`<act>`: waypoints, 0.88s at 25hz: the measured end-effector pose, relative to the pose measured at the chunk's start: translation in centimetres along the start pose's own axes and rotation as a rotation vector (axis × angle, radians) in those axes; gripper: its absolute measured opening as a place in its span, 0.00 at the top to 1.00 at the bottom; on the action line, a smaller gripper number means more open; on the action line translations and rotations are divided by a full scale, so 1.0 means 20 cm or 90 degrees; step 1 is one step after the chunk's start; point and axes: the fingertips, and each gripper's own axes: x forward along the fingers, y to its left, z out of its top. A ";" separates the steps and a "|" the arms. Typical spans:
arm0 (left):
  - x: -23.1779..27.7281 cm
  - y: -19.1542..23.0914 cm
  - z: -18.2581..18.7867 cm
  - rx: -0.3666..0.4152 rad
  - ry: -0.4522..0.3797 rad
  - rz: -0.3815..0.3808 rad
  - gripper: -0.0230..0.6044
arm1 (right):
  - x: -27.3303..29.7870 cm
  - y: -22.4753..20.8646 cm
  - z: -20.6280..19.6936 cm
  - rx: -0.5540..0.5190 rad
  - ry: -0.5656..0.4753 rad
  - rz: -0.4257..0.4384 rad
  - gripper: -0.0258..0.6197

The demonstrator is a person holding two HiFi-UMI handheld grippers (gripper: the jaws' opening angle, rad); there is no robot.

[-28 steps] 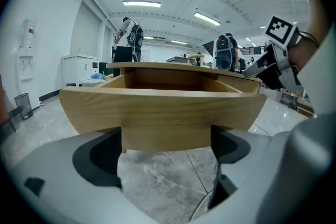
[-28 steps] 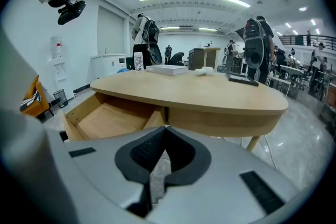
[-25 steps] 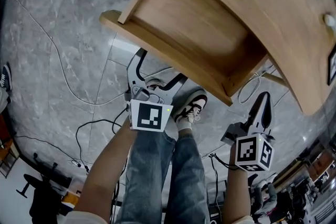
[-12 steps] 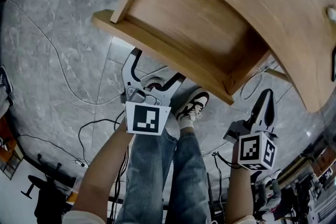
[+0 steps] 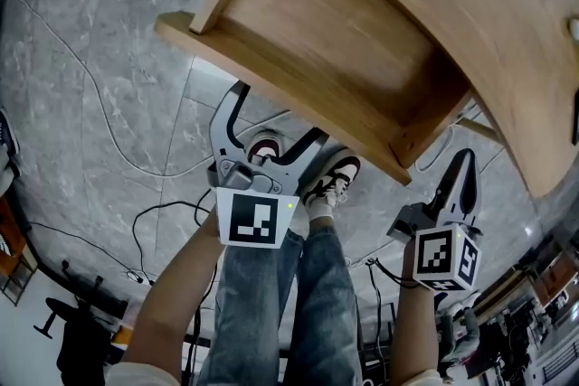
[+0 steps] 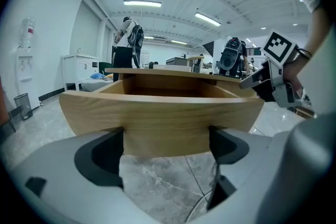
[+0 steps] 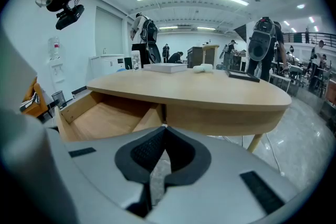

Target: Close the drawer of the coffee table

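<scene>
Looking down in the head view, the drawer (image 5: pixel 308 41) stands far out of the coffee table (image 5: pixel 516 59); an off-centre push could skew and jam it. Left gripper view: the left gripper (image 6: pixel 167 144) has its jaws spread wide, empty, facing the drawer. Right gripper view: the right gripper (image 7: pixel 164 134) is clenched on nothing, beside the drawer.

- Dead ahead of left gripper (image 5: pixel 274 120), jaws spread: drawer front (image 5: pixel 271 81), blocking.
- Beyond closed right gripper (image 5: pixel 461 165): coffee table (image 5: pixel 488 59) edge overhanging.
- Left of drawer front: bare floor (image 5: pixel 90 32), thin cables (image 5: pixel 101 117) only.
</scene>
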 end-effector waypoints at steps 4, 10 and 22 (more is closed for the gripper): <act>-0.01 -0.01 0.03 -0.003 -0.002 -0.002 0.15 | 0.00 0.00 0.01 0.011 0.002 -0.003 0.96; -0.03 -0.03 0.08 -0.005 0.002 -0.004 0.15 | -0.01 -0.02 0.04 0.021 0.002 -0.005 0.96; 0.08 -0.06 0.17 -0.031 0.019 -0.001 0.15 | 0.09 -0.12 0.10 0.034 0.012 -0.010 0.96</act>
